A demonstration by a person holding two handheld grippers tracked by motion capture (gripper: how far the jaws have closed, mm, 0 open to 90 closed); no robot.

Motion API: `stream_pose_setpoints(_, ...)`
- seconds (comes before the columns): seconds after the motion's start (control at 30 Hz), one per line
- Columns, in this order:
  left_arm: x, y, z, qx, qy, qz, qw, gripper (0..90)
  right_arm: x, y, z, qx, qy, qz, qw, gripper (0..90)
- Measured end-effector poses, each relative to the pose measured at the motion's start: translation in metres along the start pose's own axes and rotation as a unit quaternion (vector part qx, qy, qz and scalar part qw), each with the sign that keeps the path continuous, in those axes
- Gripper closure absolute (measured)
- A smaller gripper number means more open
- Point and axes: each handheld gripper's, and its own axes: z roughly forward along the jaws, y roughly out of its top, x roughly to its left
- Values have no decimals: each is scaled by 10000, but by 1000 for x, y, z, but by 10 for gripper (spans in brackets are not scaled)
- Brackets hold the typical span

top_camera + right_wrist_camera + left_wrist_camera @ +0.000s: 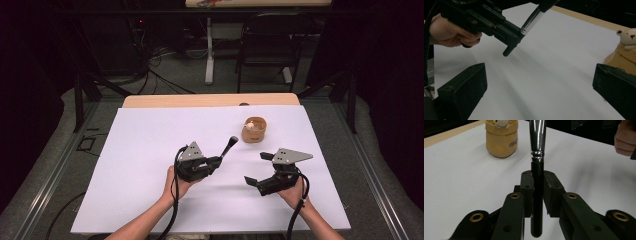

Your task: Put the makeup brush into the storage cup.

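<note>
Dark room. Black chair (270, 45) stands beyond the white-covered wooden table (150, 150); cables (155, 65) trail across grey floor (200, 75) left of the chair.

One marking found: a small dark printed mark on the side of the tan bear-topped pot (501, 141), seen in the left gripper view. Its characters are too small and blurred to make out. No other text, numbers or signs legible.

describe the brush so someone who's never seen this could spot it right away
On the white sheet covering the table, find the left gripper near the middle. Clamped between its jaws is a slim makeup brush with a black handle, shiny silver ferrule and dark tip, angled toward the tan bear-topped cup; nothing else here is long and thin.
</note>
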Motion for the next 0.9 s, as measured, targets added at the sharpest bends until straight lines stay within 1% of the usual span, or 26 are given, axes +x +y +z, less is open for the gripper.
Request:
stream_pose_setpoints(0.1, -2, 1, 3, -15, -31, 61, 10000, 792, 0, 4, 5, -36, 52, 6, 10000, 0)
stream_pose_setpoints(0.2, -5, 1, 6, -15, -32, 81, 10000, 792, 1, 8, 8, -113, 81, 16, 9999, 0)
stream_pose_setpoints(0.23, -6, 1, 7, -7, -62, 85, 9999, 792, 1, 9, 9, -149, 94, 31, 9998, 0)
stream_pose_setpoints(0.27, -6, 1, 8, -10, -60, 102, 9999, 792, 1, 10, 10, -143, 117, 48, 9998, 0)
stream_pose_setpoints(0.33, -7, 1, 10, -23, -86, 101, 9999, 792, 1, 12, 11, -187, 125, 58, 9997, 0)
stream_pose_setpoints(0.47, -10, 1, 13, -34, -93, 129, 9999, 792, 1, 15, 14, -250, 71, 180, 9995, 1)
stream_pose_setpoints(0.6, -12, 1, 16, -12, -106, 191, 9998, 792, 1, 18, 17, -293, 97, 234, 9992, 66)
stream_pose_setpoints(0.7, -13, 1, 17, -13, -124, 175, 9998, 792, 3, 19, 20, -322, 99, 235, 9992, 139)
stream_pose_setpoints(0.77, -13, 1, 17, -18, -130, 185, 9997, 792, 4, 19, 21, -330, 93, 248, 9991, 161)
stream_pose_setpoints(0.9, -14, 1, 17, -21, -134, 231, 9996, 792, 4, 18, 23, -284, 95, 305, 9991, 257)
